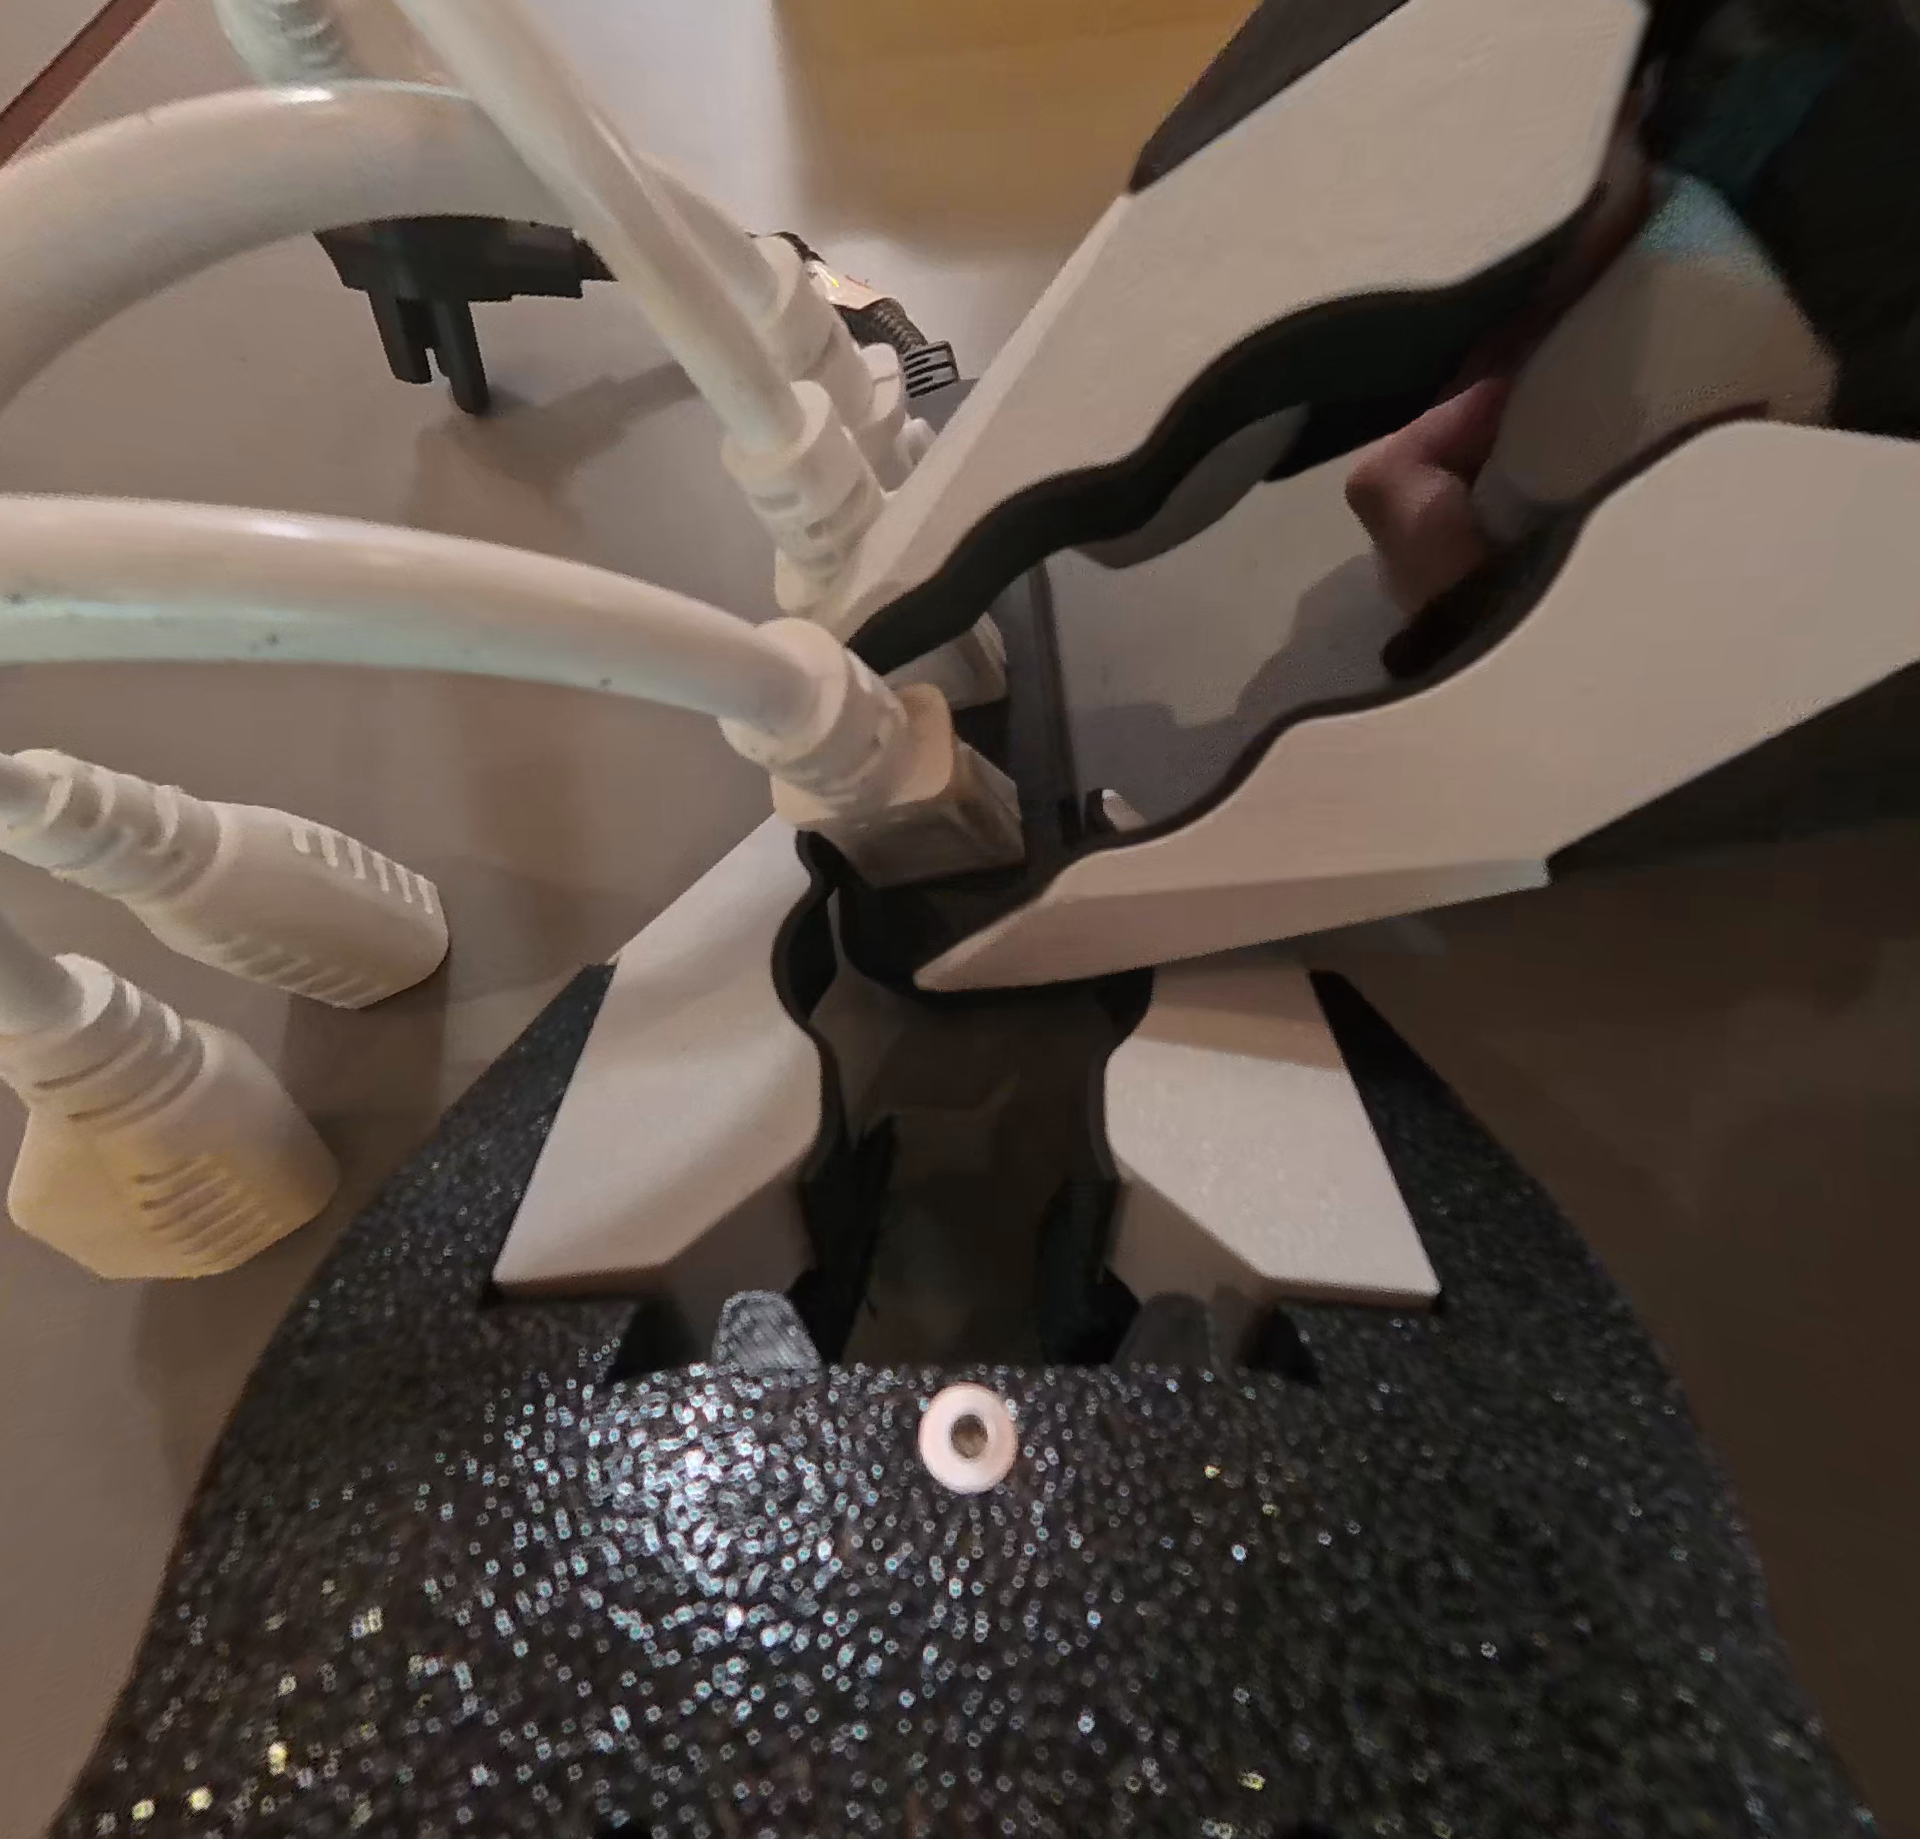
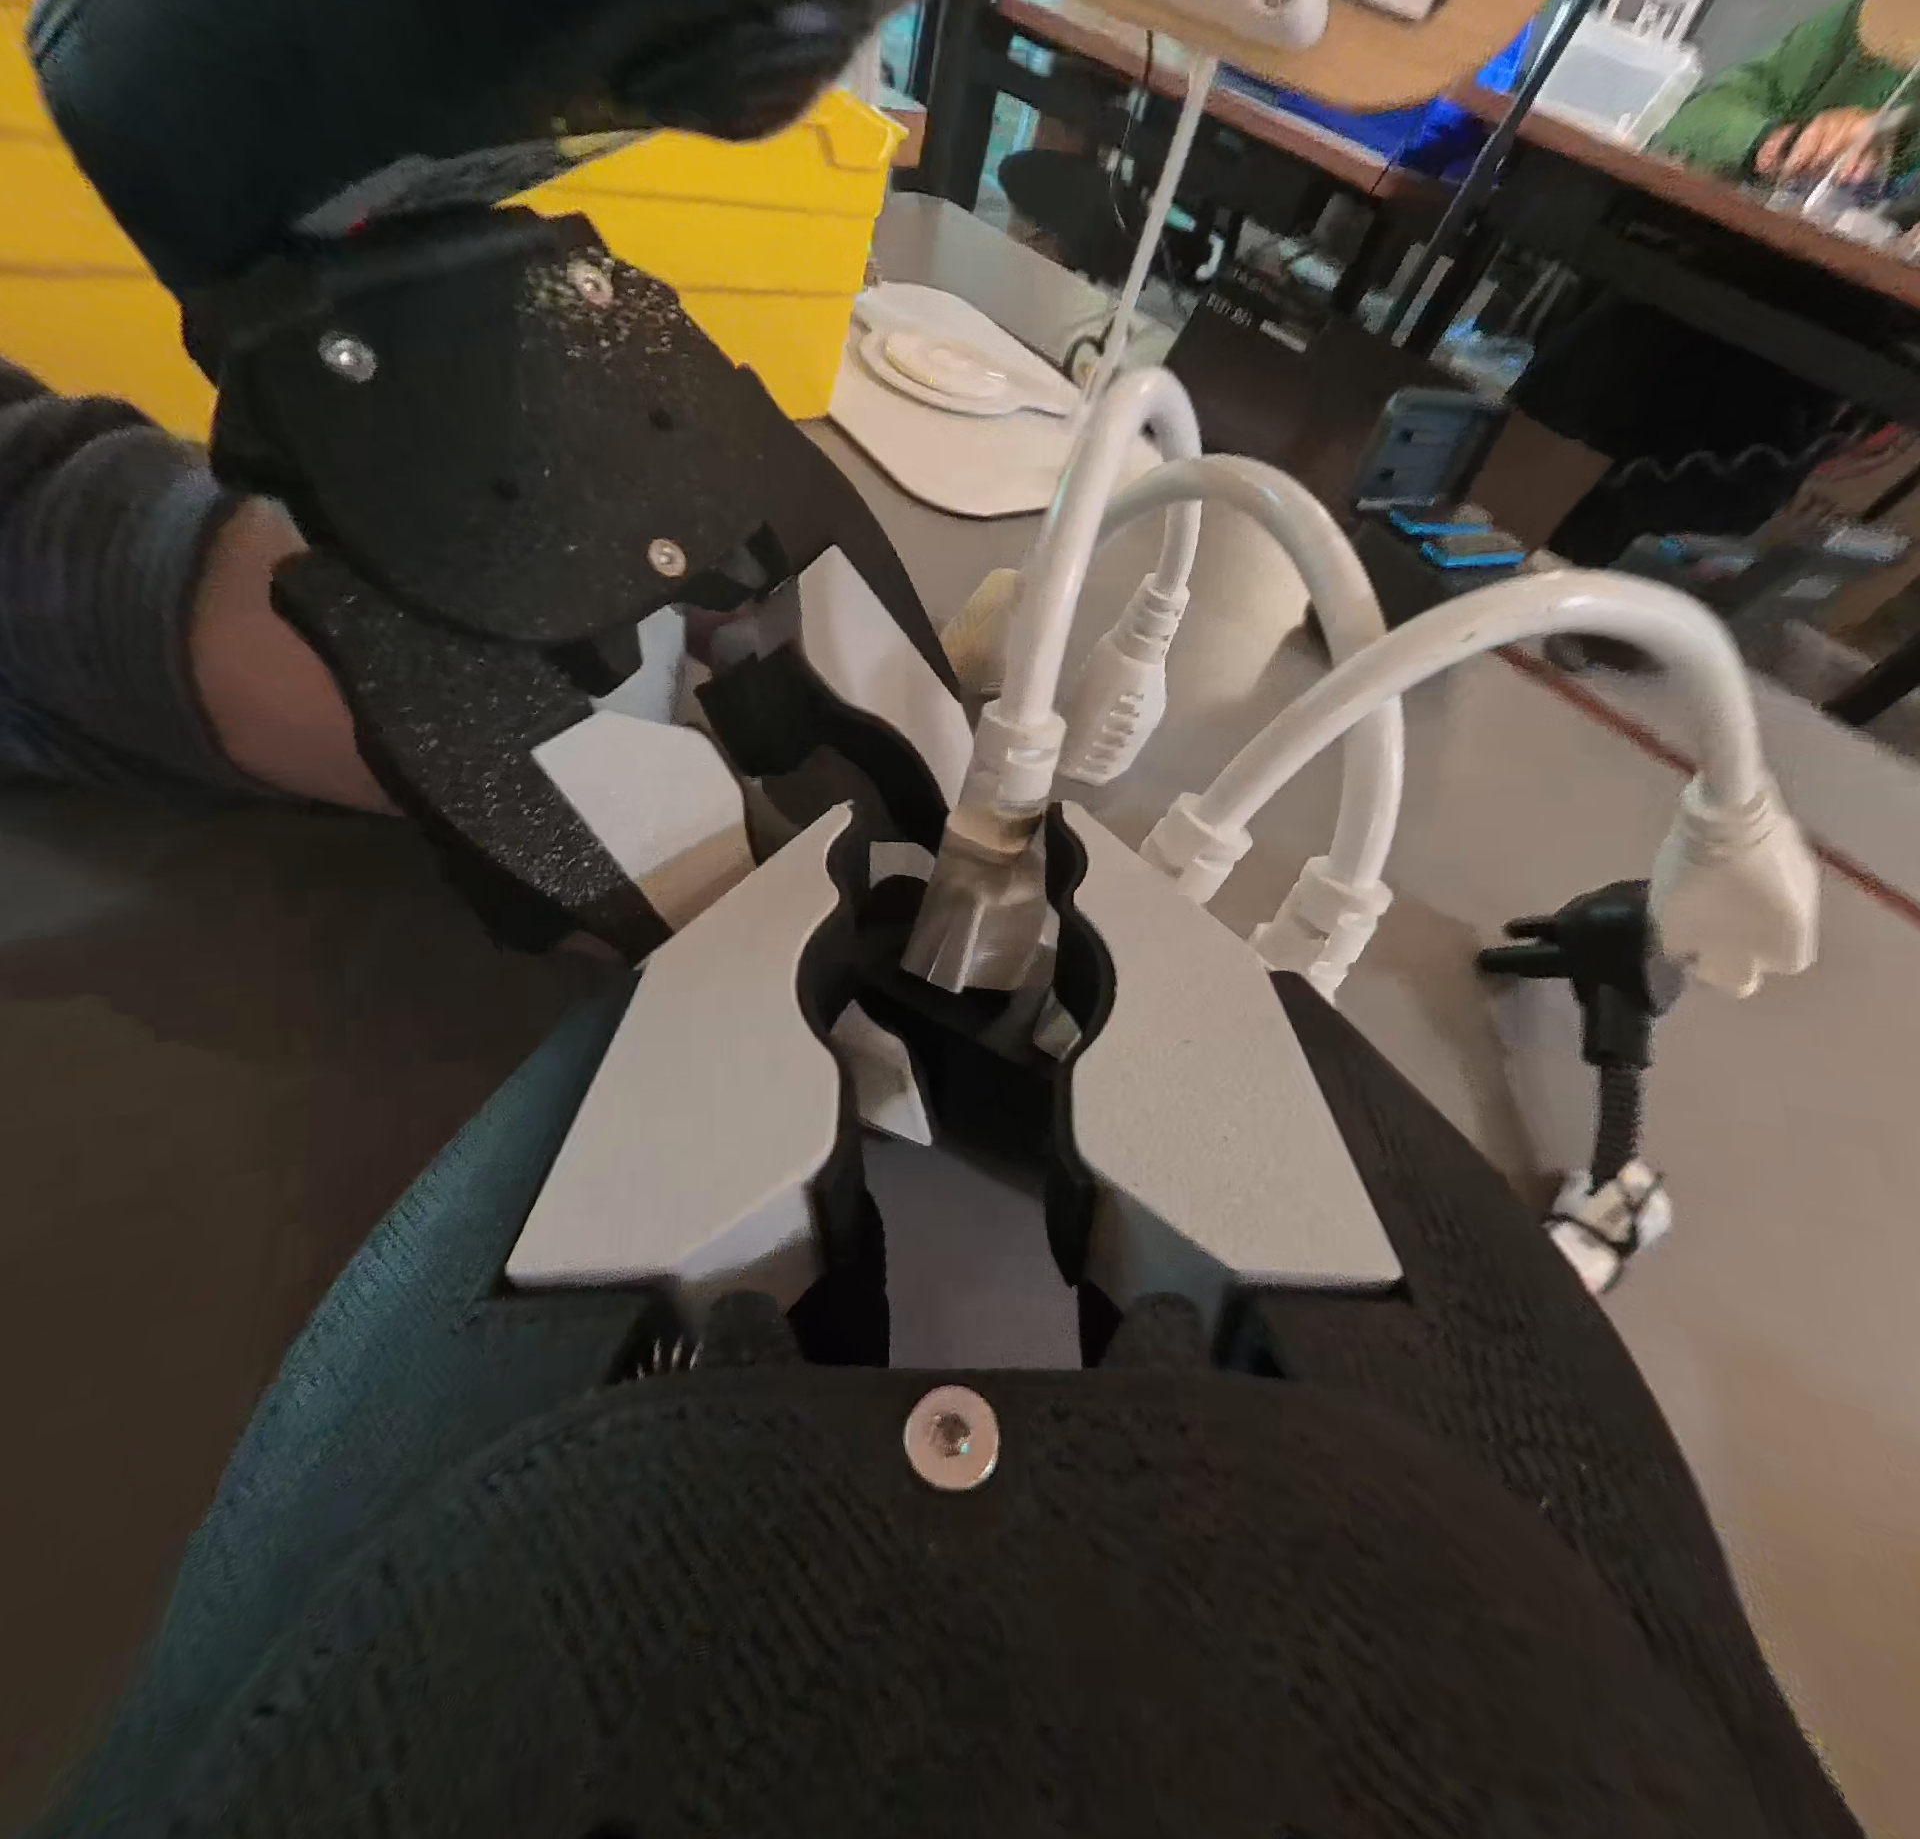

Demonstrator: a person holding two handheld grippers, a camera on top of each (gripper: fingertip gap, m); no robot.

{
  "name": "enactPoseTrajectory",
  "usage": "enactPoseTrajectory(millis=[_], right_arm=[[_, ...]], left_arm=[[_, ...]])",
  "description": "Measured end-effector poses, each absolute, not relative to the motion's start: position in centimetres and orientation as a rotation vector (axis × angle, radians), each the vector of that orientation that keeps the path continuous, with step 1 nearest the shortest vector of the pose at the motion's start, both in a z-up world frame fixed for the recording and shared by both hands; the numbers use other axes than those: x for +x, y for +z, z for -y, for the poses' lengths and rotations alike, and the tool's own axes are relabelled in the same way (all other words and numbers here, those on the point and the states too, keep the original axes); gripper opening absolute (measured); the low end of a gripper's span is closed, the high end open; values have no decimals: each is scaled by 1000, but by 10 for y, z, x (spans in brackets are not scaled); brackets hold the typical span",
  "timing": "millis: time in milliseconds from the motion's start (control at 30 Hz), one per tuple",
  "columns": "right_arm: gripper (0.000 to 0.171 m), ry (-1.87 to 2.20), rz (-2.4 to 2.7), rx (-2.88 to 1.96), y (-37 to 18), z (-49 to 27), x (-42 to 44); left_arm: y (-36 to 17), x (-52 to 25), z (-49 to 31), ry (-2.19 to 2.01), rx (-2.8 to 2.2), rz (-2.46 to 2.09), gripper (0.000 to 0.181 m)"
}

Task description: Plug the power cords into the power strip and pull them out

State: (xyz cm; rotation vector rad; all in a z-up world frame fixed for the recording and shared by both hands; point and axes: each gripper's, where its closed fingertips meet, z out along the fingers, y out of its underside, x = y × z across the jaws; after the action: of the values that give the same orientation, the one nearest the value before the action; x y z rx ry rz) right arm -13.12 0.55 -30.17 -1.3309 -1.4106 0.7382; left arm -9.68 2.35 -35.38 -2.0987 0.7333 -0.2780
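Observation:
My right gripper [image 2: 961, 833] is shut on a grey-bodied plug [image 2: 977, 896] with a white cord, which stands over the dark power strip [image 2: 966, 1051]. In the left wrist view the right gripper [image 1: 904, 813] comes in from the upper right around the same plug [image 1: 914, 802]. My left gripper [image 1: 951, 1000] closes on the near end of the power strip [image 1: 1039, 667], directly under the right gripper; its right fingertip is hidden. Its black body [image 2: 488, 459] shows at the upper left of the right wrist view. Several white cords [image 1: 821, 439] are plugged in farther along the strip.
Two loose white plugs [image 1: 312, 916] [image 1: 156, 1145] lie on the beige table at the left. A black plug [image 2: 1600, 958] and a white plug [image 2: 1735, 885] are at the right. A yellow bin [image 2: 727, 231] and a white plate [image 2: 956, 376] stand behind. The gap from one gripper's tips to the other's is roughly 6 cm.

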Motion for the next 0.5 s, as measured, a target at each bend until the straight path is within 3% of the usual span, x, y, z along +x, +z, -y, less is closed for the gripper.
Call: enactPoseTrajectory(millis=[333, 400, 500], right_arm=[[59, 432, 1450, -877, -260, -3, -102], [74, 359, 1439, -819, -246, -10, -97], [112, 289, 1391, -777, -225, -23, -91]], left_arm=[[-353, -97, -23, -305, -2084, -776, 46], [-353, -98, -22, -317, -2084, -782, 46], [-353, -97, -22, -313, -2081, -787, 46]])
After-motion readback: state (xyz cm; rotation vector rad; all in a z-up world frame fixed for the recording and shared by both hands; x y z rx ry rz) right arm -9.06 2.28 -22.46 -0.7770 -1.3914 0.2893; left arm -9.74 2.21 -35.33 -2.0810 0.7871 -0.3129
